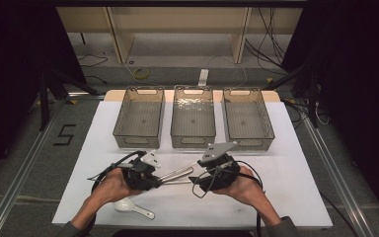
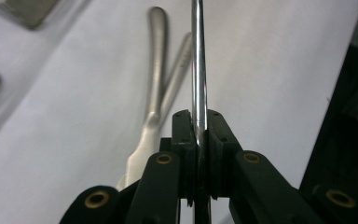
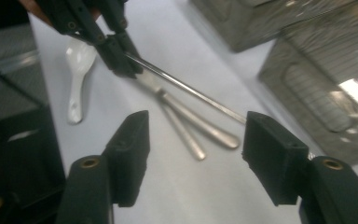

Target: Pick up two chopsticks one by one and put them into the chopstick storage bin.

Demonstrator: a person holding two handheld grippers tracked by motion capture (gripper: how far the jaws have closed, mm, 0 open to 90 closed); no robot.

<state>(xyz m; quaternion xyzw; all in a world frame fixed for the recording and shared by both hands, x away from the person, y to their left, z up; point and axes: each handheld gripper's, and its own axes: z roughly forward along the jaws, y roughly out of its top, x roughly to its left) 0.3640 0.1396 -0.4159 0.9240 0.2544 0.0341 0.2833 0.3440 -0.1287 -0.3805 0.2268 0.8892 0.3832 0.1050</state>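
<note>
On the white-covered bench (image 1: 286,163) before three empty bins (image 1: 193,121), my left gripper (image 2: 199,135) has its jaws clamped on a thin steel utensil (image 2: 197,60), my right gripper (image 3: 193,154) stands apart; I'd keep it level, carrying it binward.

A table (image 1: 286,197) is covered by a white sheet, with a bare wooden edge seen along its far side. Three transparent grey bins are set side by side on the far half: a left bin (image 1: 139,118), a middle bin (image 1: 193,117) and a right bin (image 1: 248,118), near one another. A white ceramic spoon (image 1: 131,207) is laid near the front edge. Two metal utensils (image 3: 200,126), possibly spoon or fork handles, are laid close together at the centre.
</note>
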